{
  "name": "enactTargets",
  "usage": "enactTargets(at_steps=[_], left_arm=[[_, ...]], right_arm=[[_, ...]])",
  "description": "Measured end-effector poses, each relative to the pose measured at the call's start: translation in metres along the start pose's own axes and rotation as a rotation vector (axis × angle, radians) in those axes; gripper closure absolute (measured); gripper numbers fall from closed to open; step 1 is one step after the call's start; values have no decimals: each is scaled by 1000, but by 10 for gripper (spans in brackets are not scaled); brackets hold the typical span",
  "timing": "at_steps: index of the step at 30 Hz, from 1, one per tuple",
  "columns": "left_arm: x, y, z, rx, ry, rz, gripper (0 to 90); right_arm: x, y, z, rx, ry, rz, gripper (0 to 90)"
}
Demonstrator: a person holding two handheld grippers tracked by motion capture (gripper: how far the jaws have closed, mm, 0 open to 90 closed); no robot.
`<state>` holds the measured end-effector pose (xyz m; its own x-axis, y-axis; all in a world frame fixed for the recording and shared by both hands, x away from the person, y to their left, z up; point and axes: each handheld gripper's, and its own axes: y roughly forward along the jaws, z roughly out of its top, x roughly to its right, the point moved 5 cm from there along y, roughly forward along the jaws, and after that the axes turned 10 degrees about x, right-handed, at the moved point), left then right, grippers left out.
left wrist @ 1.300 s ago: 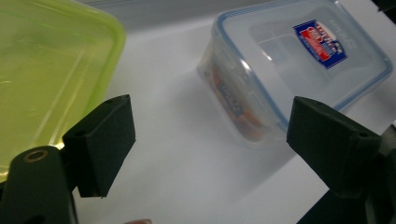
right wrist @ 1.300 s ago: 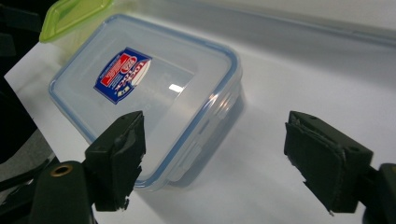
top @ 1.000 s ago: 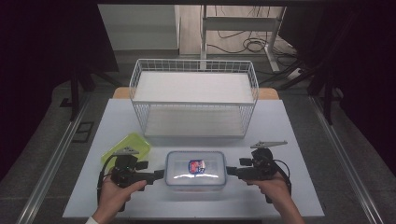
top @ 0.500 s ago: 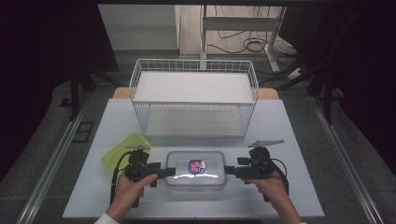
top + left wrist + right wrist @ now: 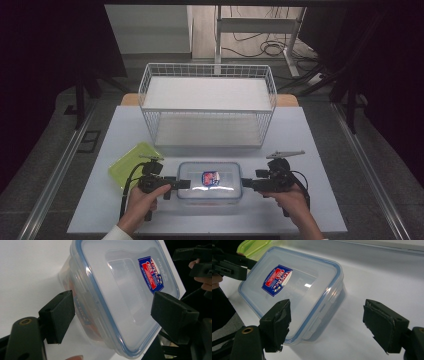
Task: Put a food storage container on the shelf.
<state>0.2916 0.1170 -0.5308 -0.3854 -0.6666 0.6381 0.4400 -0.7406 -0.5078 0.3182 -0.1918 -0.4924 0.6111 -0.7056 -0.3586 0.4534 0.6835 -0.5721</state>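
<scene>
A clear plastic box with a blue-rimmed lid and a red and blue label sits near the table's front edge. My left gripper is at its left end, open. In the left gripper view the box has its short end between the spread jaws of the left gripper. My right gripper stands open at the box's right end. In the right gripper view the box has a corner just inside the gap of the right gripper. Neither gripper's pads touch it.
A flat green lid lies left of the box, behind my left gripper. A white wire basket stands at the back middle of the white table. A small grey clip-like object lies behind my right gripper.
My left gripper has moved right, from beside the green lid up to the box's left end. The right gripper has edged slightly closer to the box's right end.
</scene>
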Motion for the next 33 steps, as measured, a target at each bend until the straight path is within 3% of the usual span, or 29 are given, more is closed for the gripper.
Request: enactTargets(at_steps=[3, 5, 6, 18, 26, 31, 33], left_arm=[[-6, 3, -1, -8, -58, -36, 187], [-10, 4, -3, -17, -58, -23, 190], [-12, 6, -4, -20, -75, -37, 192], [-11, 6, -4, -21, -78, -77, 294], [-14, 4, -3, -27, -87, -98, 342], [-14, 4, -3, -26, -85, -97, 345], [-14, 4, -3, -26, -85, -98, 346]], right_arm=[[0, 0, 0, -2, 0, -1, 226], [1, 1, -1, -4, -1, -2, 226], [1, 1, -1, -6, -1, -3, 226], [4, 2, -3, -13, 7, -5, 226], [6, 14, -10, -37, 76, 57, 224], [6, 31, -13, -54, 157, 113, 214], [6, 33, -13, -55, 162, 121, 213]])
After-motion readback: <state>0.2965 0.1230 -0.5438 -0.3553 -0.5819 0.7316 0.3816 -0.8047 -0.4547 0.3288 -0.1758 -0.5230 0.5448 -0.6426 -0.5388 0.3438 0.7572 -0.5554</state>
